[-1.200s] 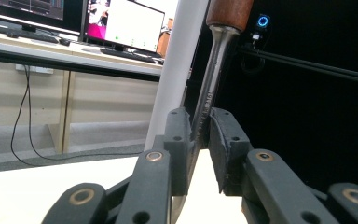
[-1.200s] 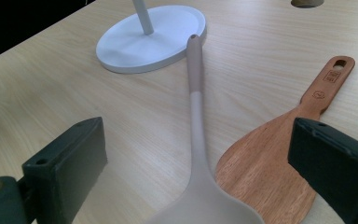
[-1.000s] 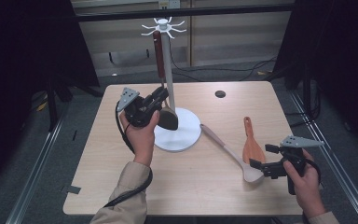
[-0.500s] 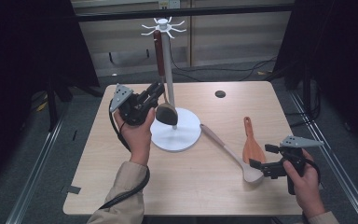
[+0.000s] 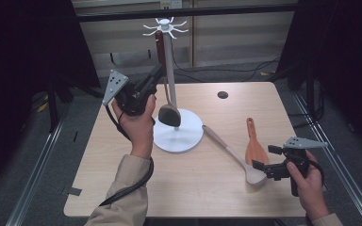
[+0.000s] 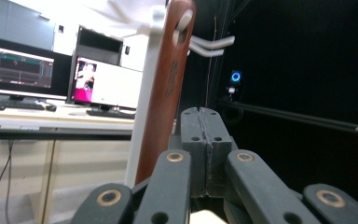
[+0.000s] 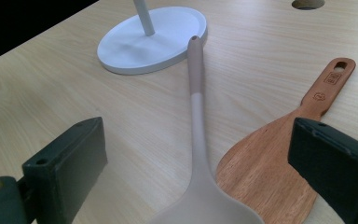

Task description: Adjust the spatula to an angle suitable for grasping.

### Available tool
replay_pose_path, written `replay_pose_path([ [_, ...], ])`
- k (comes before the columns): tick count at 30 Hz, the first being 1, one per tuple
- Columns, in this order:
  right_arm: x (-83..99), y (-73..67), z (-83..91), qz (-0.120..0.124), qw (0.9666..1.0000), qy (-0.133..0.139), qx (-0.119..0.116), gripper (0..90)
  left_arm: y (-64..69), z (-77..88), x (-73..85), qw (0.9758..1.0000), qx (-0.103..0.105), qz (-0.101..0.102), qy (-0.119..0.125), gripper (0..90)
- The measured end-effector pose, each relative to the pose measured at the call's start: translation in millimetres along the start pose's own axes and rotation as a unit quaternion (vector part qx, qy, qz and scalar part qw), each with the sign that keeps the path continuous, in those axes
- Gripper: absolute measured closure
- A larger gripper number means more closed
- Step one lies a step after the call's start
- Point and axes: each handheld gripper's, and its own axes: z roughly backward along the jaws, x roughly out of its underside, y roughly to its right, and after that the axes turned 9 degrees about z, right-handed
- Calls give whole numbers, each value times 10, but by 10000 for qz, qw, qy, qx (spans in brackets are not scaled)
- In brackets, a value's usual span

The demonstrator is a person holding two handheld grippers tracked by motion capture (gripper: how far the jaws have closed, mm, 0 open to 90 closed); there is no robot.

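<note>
Left tongs (image 5: 156, 75): upper left of centre in the high view, raised beside the white rack (image 5: 169, 70); jaws just closed, pressed flat together, nothing between them. Dark-headed wooden spatula (image 5: 168, 113): hanging from a rack hook, centre frame. Right tongs (image 5: 261, 168): lower right, jaws spread wide, released, at the grey spoon (image 5: 231, 155) and the brown wooden paddle (image 5: 254, 148) lying on the table (image 5: 122, 179).

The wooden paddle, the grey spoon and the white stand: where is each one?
wooden paddle (image 5: 256, 151): high view, on its broad blade.
grey spoon (image 7: 197, 122): right gripper view, on the middle of its handle.
white stand (image 5: 189, 136): high view, on the bare part of its round base.
</note>
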Motion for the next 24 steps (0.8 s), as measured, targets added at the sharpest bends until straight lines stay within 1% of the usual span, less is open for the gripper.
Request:
replay_pose_path([
  [1,0,0,1,-3,10000,-2,2,35,14,-21,-24,10000,46,24,55,896],
  [4,-3,2,1,3,10000,-30,21,35,42,-69,-75,9999,72,4,120,898],
  [11,-8,17,29,3,10000,25,68,35,94,-147,-224,9993,123,-5,345,899],
  [16,-10,18,30,-7,10000,32,58,35,112,-209,-306,9992,122,-64,373,899],
  [19,-14,11,25,39,10000,29,31,35,90,-247,-319,9993,131,-22,351,899],
  [23,-18,6,26,34,10000,27,15,35,61,-288,-333,9993,117,7,344,899],
  [24,-18,8,28,29,10000,23,26,35,55,-296,-338,9993,133,40,357,899],
])
